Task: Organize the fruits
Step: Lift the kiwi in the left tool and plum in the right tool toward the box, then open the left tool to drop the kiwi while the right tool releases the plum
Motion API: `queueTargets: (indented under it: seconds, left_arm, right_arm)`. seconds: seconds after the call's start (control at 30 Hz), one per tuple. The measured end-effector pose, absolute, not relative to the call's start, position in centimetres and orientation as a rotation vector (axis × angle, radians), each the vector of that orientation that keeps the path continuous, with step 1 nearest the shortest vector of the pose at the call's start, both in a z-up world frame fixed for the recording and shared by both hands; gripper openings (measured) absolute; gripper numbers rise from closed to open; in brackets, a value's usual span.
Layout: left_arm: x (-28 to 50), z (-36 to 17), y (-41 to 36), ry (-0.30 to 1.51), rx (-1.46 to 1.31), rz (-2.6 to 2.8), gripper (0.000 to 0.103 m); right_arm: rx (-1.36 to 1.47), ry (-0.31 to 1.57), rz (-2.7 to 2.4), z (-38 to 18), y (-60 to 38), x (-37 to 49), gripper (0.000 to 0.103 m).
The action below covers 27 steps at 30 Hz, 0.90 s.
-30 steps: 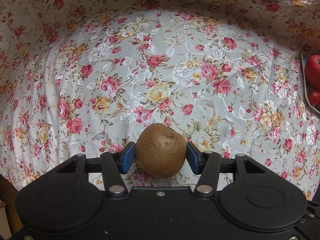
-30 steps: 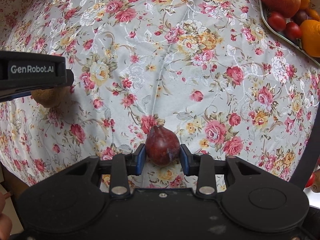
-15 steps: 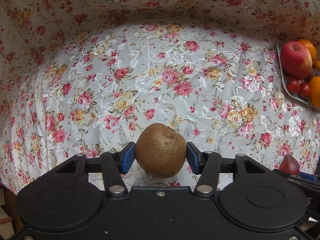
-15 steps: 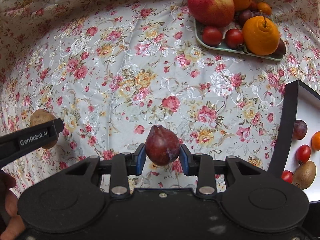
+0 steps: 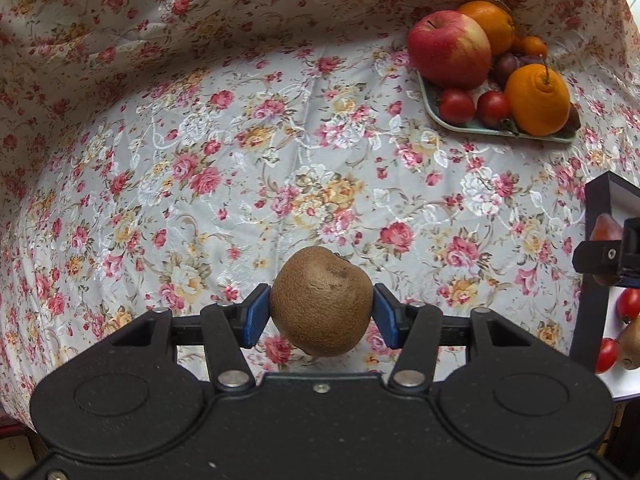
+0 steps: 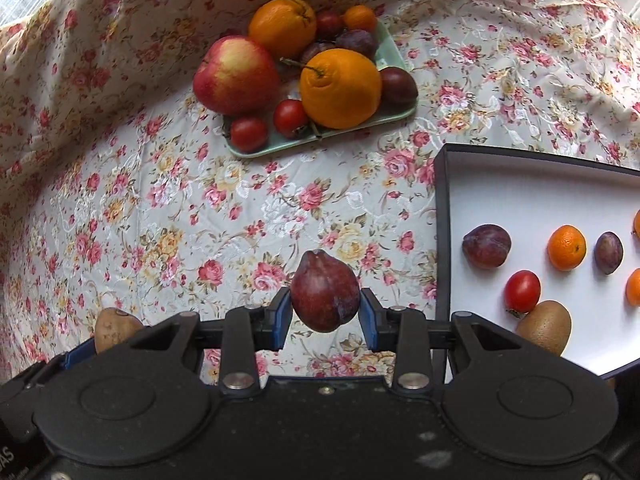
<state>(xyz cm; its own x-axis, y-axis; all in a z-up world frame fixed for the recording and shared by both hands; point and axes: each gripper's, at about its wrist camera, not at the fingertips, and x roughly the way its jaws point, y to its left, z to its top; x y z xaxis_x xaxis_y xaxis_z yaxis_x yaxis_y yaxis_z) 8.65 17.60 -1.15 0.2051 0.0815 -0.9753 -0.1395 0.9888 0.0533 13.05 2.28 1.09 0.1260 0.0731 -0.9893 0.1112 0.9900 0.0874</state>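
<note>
My left gripper [image 5: 321, 312] clamps a kiwi [image 5: 321, 300] — right gripper [image 6: 325, 312] grips a plum [image 6: 325, 291]; tray [image 6: 444, 216] at 3 o'clock.

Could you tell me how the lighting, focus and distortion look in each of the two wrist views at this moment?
Left wrist view: soft, even light; the kiwi is sharp in the left gripper; fisheye bends the floral tablecloth toward the edges. Right wrist view: glossy highlights on the apple; the plum in the right gripper is sharp; the white tray is bright, its rim curved.
</note>
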Motion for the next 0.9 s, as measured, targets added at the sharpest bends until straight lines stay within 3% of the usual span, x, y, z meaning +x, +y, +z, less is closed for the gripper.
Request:
queueTargets:
  seconds: [0.9]
  left_arm:
    - [8.1,-0.3,-3.3,1.345,0.131,-0.151,0.059]
  right_arm:
    - [0.441,1.387,-0.382,1.9,-22.4,9.6,0.036]
